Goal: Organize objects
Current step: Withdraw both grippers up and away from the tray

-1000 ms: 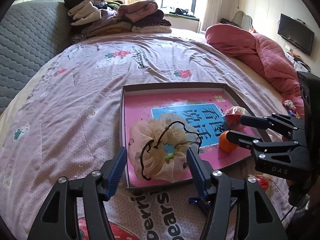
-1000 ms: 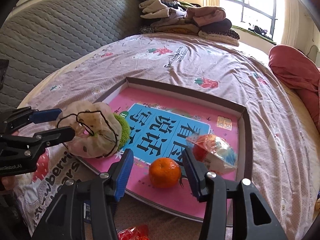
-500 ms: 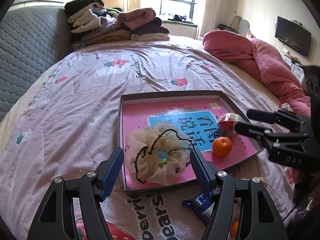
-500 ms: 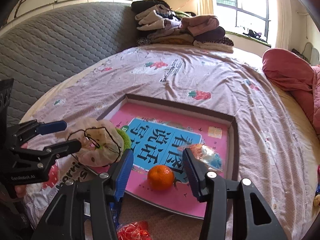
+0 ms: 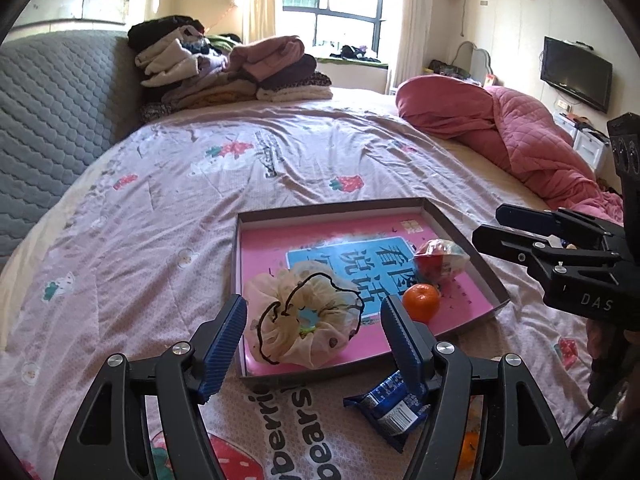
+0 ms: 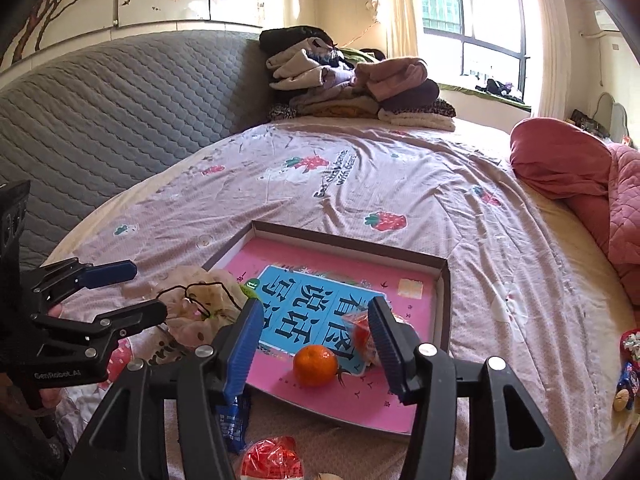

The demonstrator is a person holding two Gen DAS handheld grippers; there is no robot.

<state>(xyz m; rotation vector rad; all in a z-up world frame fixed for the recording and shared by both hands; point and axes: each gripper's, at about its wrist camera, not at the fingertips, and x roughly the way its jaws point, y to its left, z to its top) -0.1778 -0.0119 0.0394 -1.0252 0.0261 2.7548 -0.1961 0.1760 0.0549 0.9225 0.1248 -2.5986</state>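
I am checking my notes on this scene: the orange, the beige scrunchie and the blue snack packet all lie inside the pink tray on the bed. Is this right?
Not quite. The blue snack packet lies outside the pink tray, on the bedspread beside its near edge, as the left wrist view shows. The orange and the beige scrunchie do lie inside the tray.

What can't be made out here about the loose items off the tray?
- Blue snack packet: left wrist view, partly behind the left gripper's finger; label too small to read.
- Orange thing at the bottom: left wrist view, mostly hidden by the same gripper; unidentifiable.
- Red wrapped item: right wrist view, cut off by the bottom edge.
- Small items at the right edge: right wrist view, too small and distorted to identify.
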